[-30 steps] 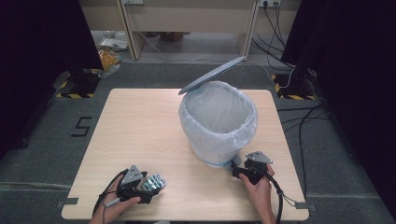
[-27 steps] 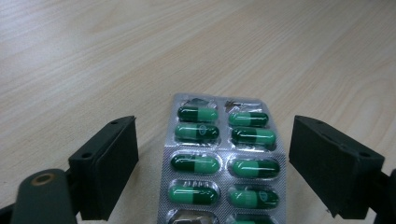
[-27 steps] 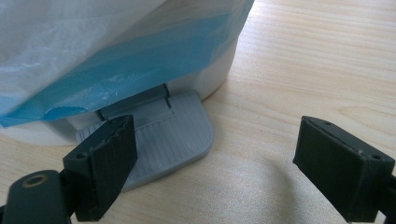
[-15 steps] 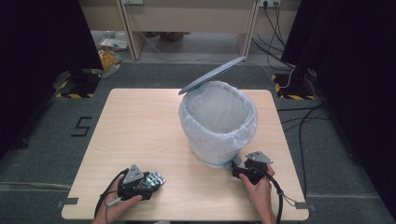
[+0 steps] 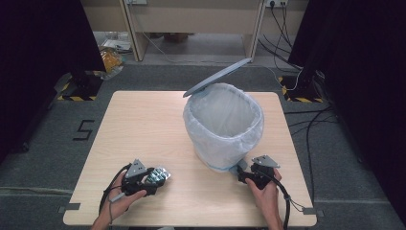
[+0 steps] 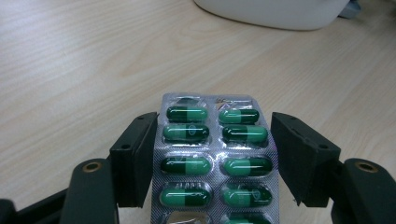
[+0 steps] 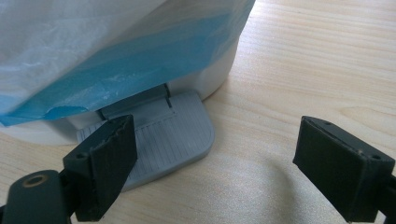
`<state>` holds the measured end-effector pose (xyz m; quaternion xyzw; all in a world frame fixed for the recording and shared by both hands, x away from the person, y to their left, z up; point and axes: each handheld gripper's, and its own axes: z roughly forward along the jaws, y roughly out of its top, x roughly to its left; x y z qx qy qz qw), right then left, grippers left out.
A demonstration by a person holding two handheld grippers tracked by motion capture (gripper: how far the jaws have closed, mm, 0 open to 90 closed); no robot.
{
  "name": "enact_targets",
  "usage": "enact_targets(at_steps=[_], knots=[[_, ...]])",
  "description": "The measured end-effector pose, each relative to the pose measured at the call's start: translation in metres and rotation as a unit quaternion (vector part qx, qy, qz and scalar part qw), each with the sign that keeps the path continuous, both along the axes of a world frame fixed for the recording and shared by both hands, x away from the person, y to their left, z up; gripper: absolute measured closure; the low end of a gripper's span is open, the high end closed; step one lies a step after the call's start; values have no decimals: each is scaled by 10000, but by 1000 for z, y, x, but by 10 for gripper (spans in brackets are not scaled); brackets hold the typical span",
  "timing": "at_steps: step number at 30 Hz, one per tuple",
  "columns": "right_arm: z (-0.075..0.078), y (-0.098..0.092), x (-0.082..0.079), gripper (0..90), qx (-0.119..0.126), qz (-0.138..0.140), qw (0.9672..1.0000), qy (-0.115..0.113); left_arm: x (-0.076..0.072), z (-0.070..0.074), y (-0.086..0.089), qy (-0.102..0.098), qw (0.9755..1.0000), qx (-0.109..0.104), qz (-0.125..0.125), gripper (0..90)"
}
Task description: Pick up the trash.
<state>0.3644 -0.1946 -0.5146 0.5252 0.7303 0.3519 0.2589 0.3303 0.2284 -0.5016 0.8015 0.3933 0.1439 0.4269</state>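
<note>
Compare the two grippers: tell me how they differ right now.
The left gripper is shut on a blister pack of green capsules; the right gripper holds nothing, its jaws spread. One jaw of the right gripper rests on the grey pedal of the lined bin, whose lid stands raised; the left gripper sits apart from the bin. Both are hand-held, low over the wooden table.

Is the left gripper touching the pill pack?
Touching. In the left gripper view, the left gripper has both jaws closed against the side edges of the pill pack, with no gap.
</note>
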Motion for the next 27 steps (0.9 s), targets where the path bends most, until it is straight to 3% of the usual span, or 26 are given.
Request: enact_targets(at_steps=[4, 9, 27], knots=[[0, 0, 0, 134, -4, 5, 10000, -3, 5, 9, 2, -91, 9999, -39, 43, 340], [0, 0, 0, 133, -15, 0, 10000, -24, 10, 22, 2, -82, 9994, -333, 58, 341], [0, 0, 0, 134, -4, 3, 10000, -8, 29, 79, -16, -562, 9959, -694, -147, 340]])
